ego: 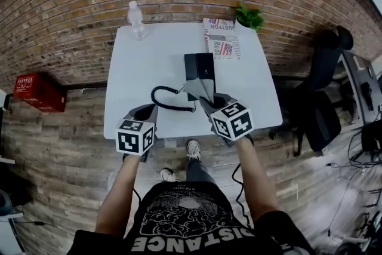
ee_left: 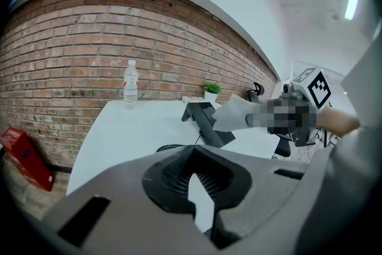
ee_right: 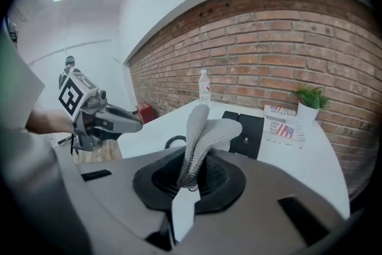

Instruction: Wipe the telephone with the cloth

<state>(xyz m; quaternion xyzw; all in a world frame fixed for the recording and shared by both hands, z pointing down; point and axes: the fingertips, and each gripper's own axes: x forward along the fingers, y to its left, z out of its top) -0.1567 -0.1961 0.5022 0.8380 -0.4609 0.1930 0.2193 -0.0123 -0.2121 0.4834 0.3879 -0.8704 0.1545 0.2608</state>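
A black telephone stands on the white table, its coiled cord trailing toward the near edge. My right gripper hovers just in front of the telephone, shut on a grey cloth. In the right gripper view the cloth stands up folded from the jaws, with the telephone beyond it. My left gripper hangs over the table's near edge left of the cord, shut and holding nothing. The left gripper view shows the telephone and the cloth to its right.
A water bottle stands at the table's far left. A newspaper and a small potted plant sit at the far right by the brick wall. A red box lies on the floor to the left, and black chairs stand to the right.
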